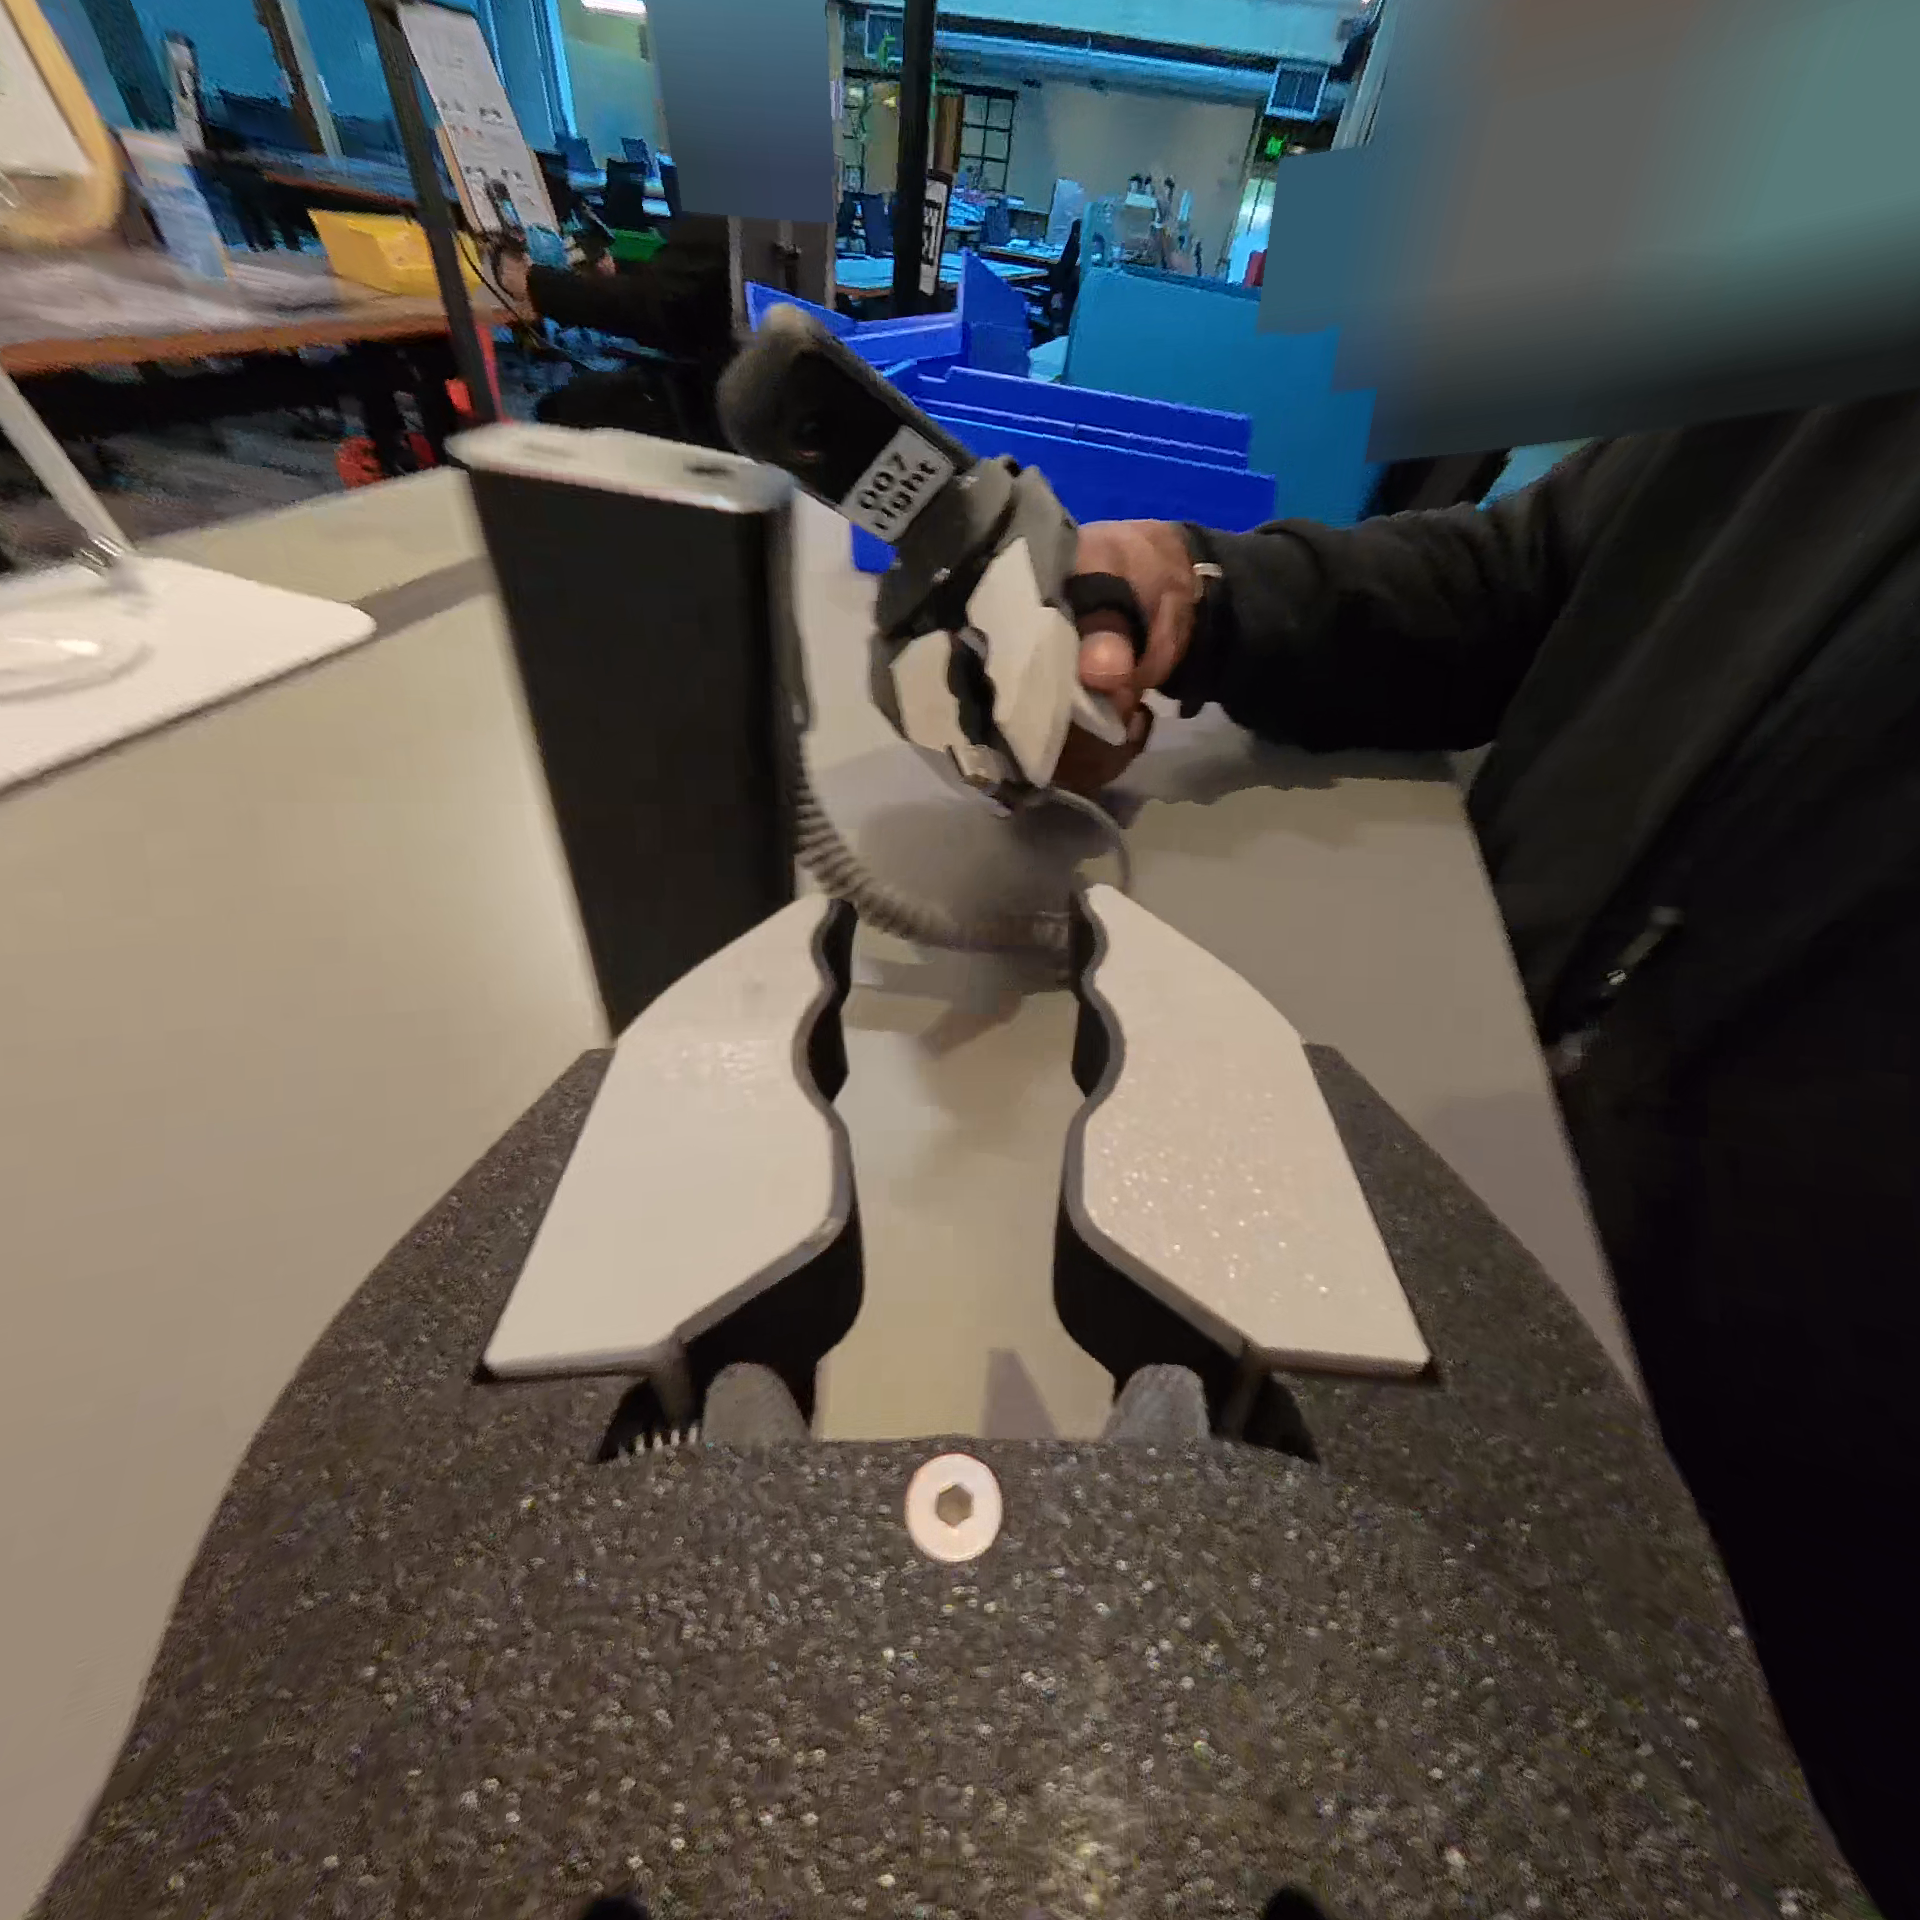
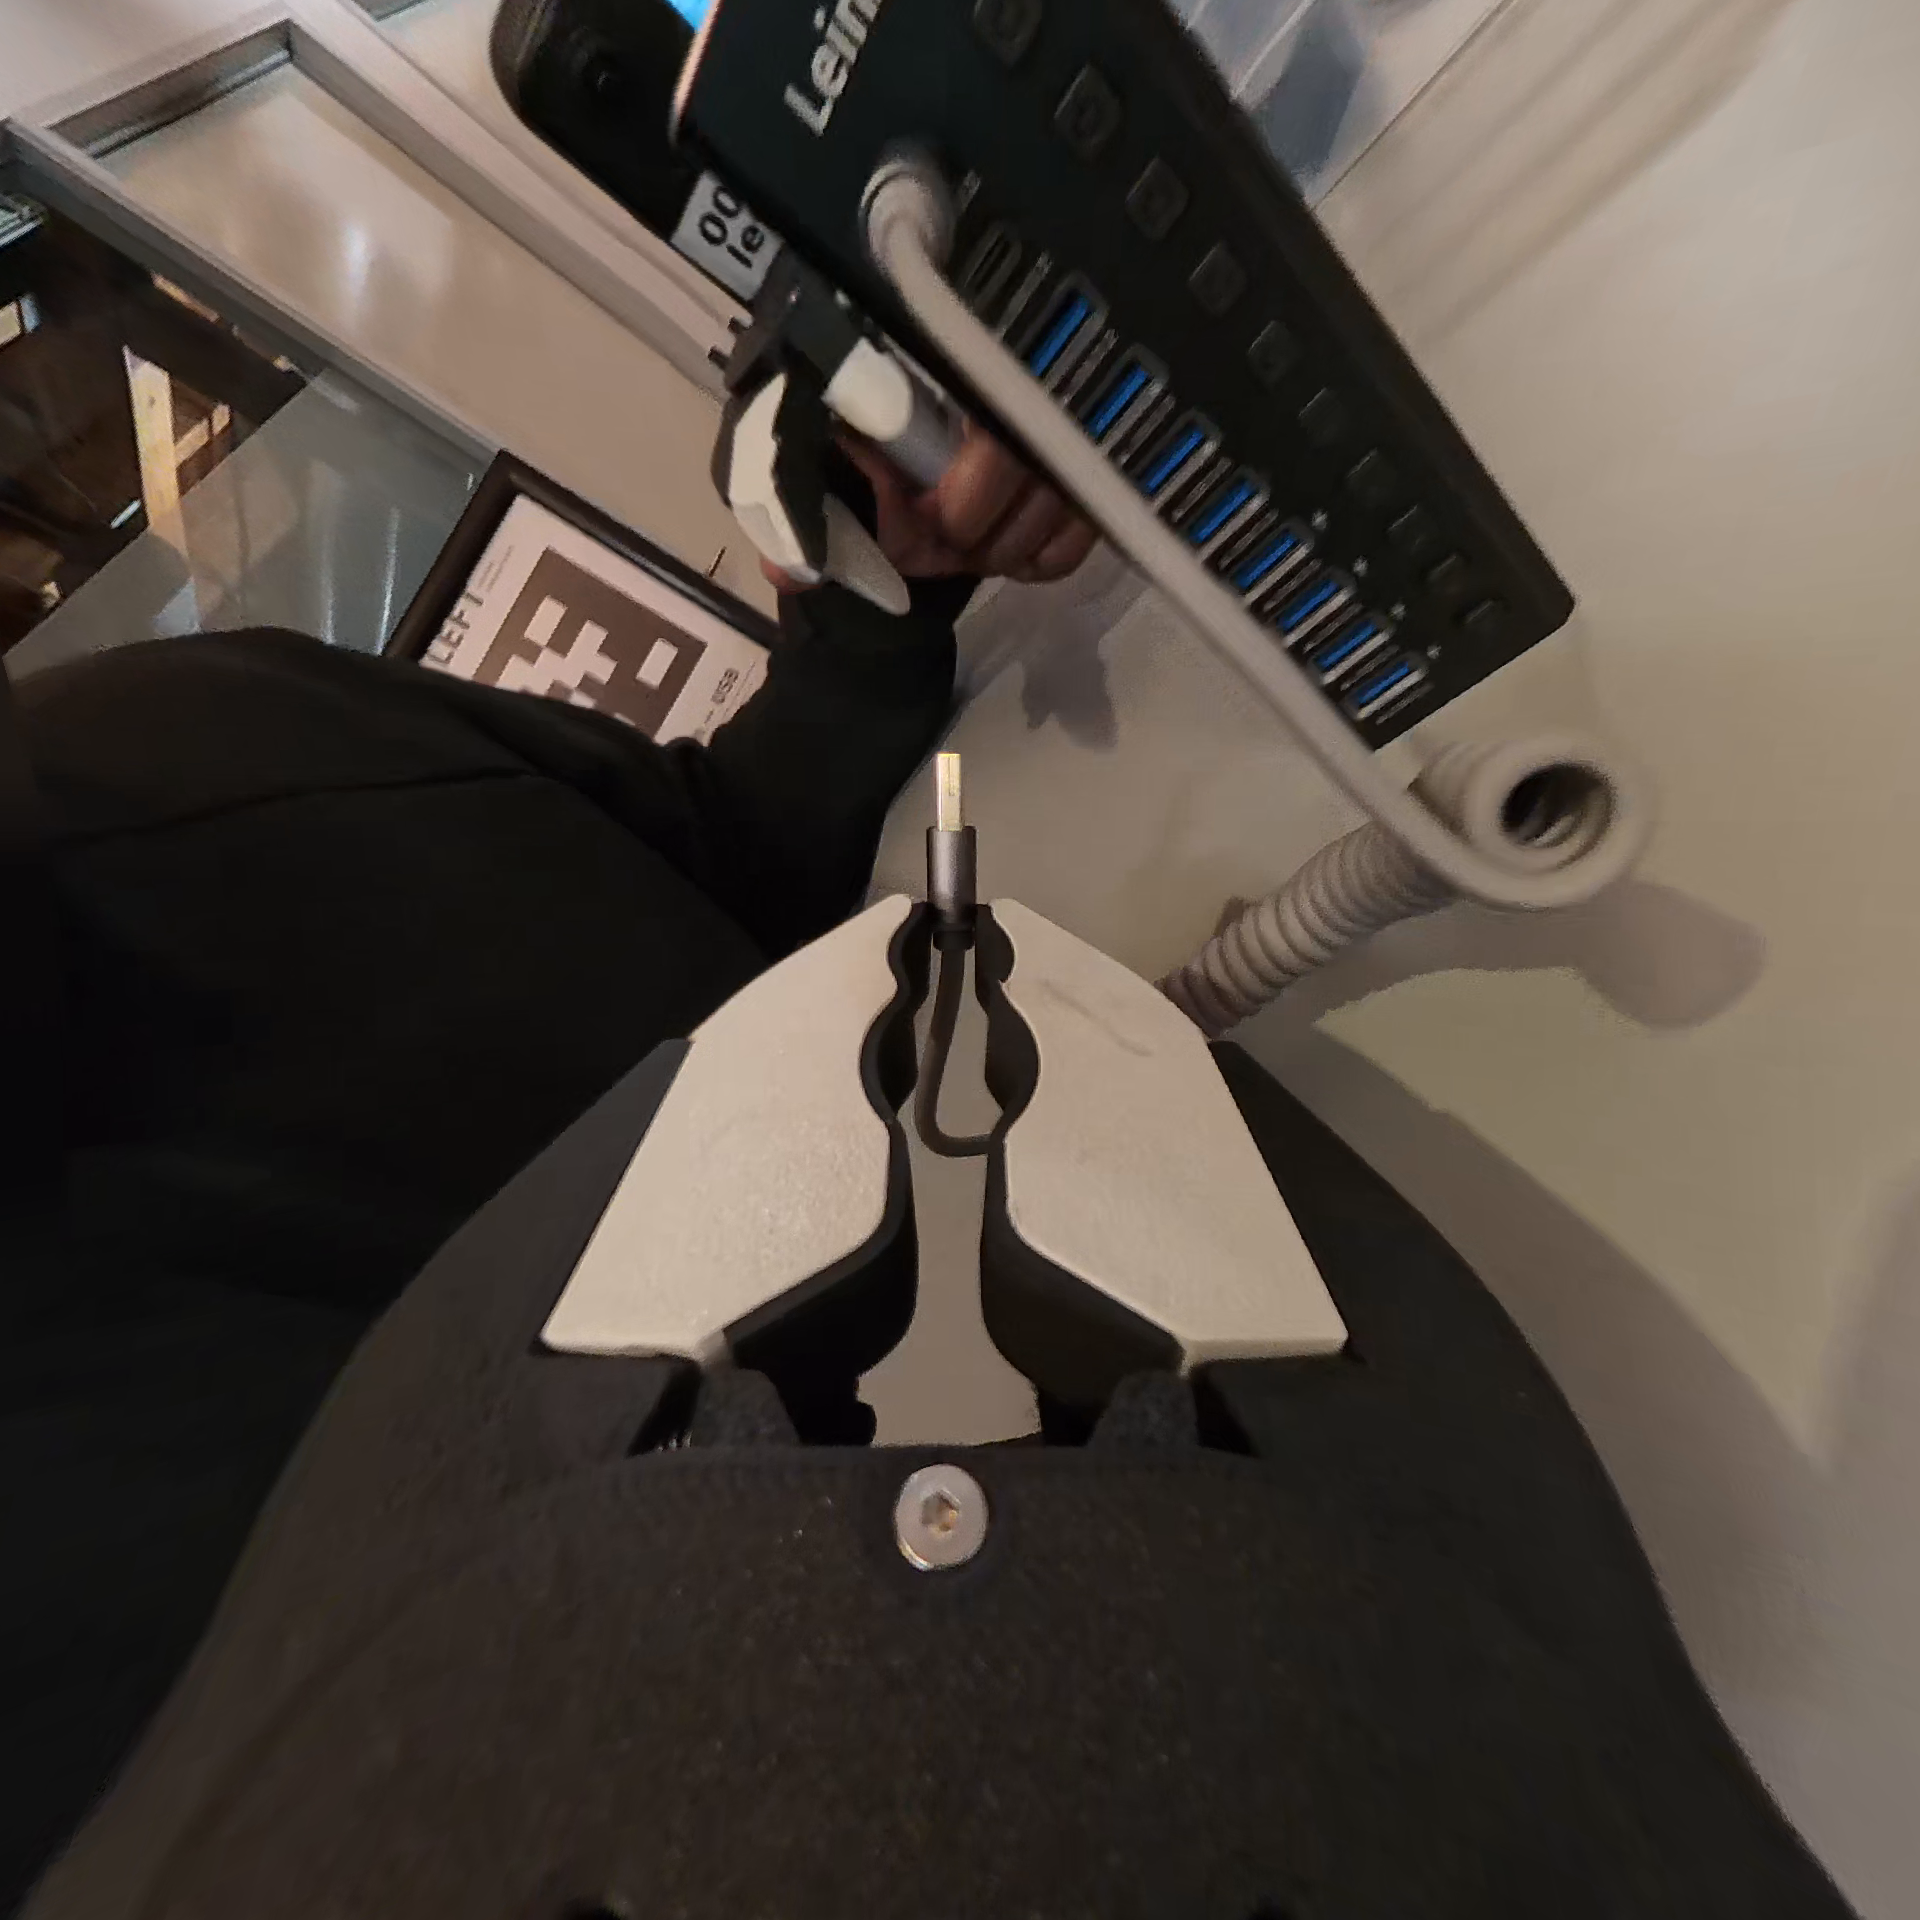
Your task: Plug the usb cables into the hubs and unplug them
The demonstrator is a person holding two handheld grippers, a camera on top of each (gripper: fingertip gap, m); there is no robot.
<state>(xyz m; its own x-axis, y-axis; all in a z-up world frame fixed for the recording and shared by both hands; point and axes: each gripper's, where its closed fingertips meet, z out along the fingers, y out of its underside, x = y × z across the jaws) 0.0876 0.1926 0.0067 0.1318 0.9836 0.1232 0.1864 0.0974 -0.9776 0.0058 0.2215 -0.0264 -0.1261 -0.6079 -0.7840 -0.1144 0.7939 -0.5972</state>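
A black USB hub [image 1: 634, 707] stands upright on the grey table [image 1: 260, 987], just left of and beyond my left gripper [image 1: 956, 925]. That gripper is open and empty. A grey coiled cable [image 1: 831, 831] hangs from the hub and passes just past its fingertips. My right gripper [image 2: 951, 914] is shut on a USB plug [image 2: 951, 821] whose metal tip points forward, clear of the hub [image 2: 1195, 343] and its row of blue ports. The coiled cable [image 2: 1538, 821] is plugged into the hub's face. The right gripper [image 1: 987, 758] also shows in the left wrist view, right of the hub.
A white stand base [image 1: 187, 644] lies at the table's left. Blue bins [image 1: 1091, 436] stand beyond the far edge. The person's dark sleeve [image 1: 1455, 623] and body fill the right side. A framed marker card [image 2: 592, 644] lies behind the left gripper [image 2: 800, 520]. The tips of one gripper are about 10 centimeters away from the tips of the other.
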